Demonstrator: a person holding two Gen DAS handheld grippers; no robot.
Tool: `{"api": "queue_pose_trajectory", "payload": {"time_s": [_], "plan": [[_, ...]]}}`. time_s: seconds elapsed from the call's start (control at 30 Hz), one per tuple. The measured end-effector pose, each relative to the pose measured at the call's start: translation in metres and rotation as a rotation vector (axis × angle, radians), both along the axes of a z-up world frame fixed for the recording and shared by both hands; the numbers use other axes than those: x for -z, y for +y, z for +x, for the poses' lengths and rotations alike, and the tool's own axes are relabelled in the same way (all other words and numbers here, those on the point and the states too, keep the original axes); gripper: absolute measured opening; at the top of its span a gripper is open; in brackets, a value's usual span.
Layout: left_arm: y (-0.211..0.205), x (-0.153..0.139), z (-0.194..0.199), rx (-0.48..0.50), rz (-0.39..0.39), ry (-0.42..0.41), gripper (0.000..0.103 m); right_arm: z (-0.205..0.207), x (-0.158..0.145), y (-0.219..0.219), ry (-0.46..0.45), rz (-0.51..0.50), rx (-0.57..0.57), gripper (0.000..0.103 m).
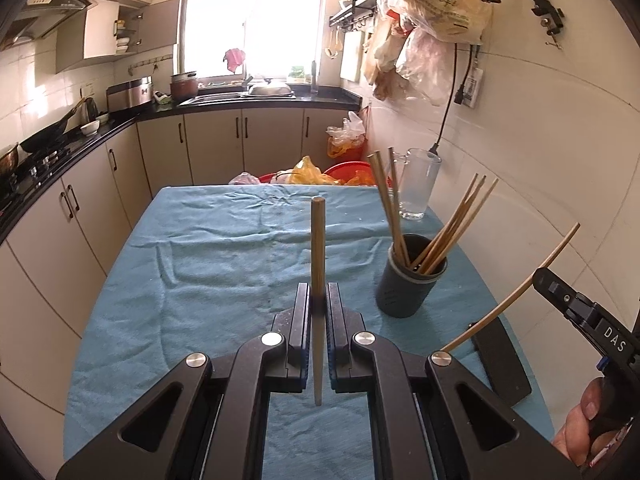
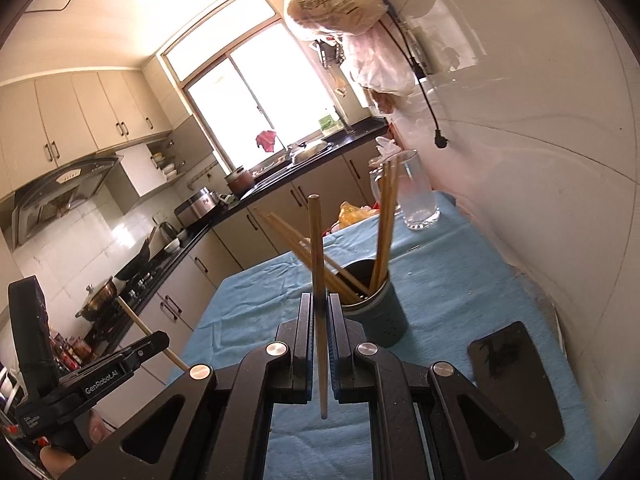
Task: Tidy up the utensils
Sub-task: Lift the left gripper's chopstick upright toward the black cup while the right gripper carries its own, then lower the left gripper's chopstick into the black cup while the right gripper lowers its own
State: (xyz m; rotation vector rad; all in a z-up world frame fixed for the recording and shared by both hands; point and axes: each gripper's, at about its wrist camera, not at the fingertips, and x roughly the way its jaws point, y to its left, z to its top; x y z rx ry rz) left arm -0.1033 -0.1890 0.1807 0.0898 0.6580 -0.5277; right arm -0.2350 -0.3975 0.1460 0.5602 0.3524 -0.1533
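My left gripper (image 1: 319,294) is shut on a wooden chopstick (image 1: 317,240) that stands upright between its fingers above the blue cloth. A dark grey holder (image 1: 400,292) with several chopsticks in it stands to the right of it. My right gripper (image 2: 319,306) is shut on a second chopstick (image 2: 315,240), held upright just in front of the holder (image 2: 386,320). In the left wrist view the right gripper (image 1: 546,278) shows at the right edge with its slanted chopstick (image 1: 516,292). In the right wrist view the left gripper (image 2: 160,338) shows at the lower left.
The table's blue cloth (image 1: 200,260) is rumpled. A glass pitcher (image 1: 418,184) stands behind the holder near the wall. A flat black slab (image 1: 500,360) lies at the table's right edge. Red basins with bags sit beyond the far edge. Kitchen counters run along the left.
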Motion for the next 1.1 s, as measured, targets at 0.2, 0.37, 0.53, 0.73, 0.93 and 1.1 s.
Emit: {"api": "queue_pose_trajectory", "payload": {"time_s": [0.2, 0.37, 0.53, 0.73, 0.93, 1.1], "plan": [[-0.016, -0.003, 0.001, 0.031, 0.004, 0.004, 0.006, -0.006, -0.001, -0.013, -0.005, 0.012, 0.027, 0.007], [-0.031, -0.012, 0.002, 0.062, -0.015, 0.005, 0.006, -0.01, -0.006, -0.024, -0.009, 0.012, 0.044, 0.007], [-0.046, -0.024, 0.003, 0.088, -0.021, -0.01, 0.006, -0.014, -0.014, -0.035, -0.026, 0.01, 0.064, 0.007], [-0.062, -0.054, 0.005, 0.12, -0.062, -0.052, 0.006, -0.015, -0.037, -0.05, -0.069, 0.009, 0.085, 0.007], [-0.081, -0.085, 0.02, 0.136, -0.117, -0.105, 0.006, -0.01, -0.069, -0.059, -0.126, -0.036, 0.116, 0.007], [-0.099, -0.099, 0.041, 0.131, -0.165, -0.106, 0.006, 0.008, -0.081, -0.062, -0.144, -0.062, 0.134, 0.007]]}}
